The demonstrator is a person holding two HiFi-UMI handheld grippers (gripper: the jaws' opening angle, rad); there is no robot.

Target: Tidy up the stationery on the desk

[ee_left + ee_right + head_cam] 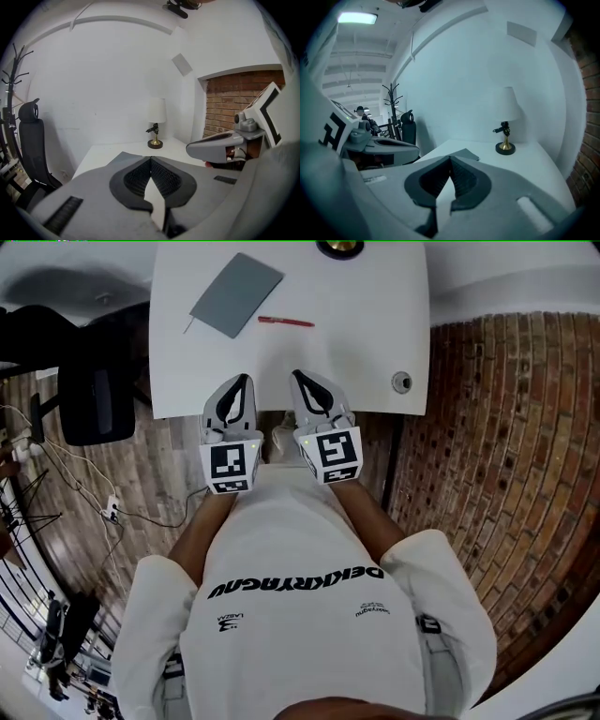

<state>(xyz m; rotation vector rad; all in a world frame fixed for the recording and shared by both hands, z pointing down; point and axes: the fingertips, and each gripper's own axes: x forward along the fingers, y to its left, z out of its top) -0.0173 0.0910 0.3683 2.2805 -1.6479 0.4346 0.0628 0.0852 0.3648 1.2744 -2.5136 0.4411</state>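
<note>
Fingers (135, 178) of left gripper (245, 381) closed, empty | right gripper (299, 377) fingers (431, 180) closed, empty

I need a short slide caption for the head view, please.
Both shut, the left gripper and right gripper at the edge of a white desk bearing a grey notebook and red pen.

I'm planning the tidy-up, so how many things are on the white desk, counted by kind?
grey notebook: 1
red pen: 1
lamp: 1
small round fitting: 1
Total: 4
</note>
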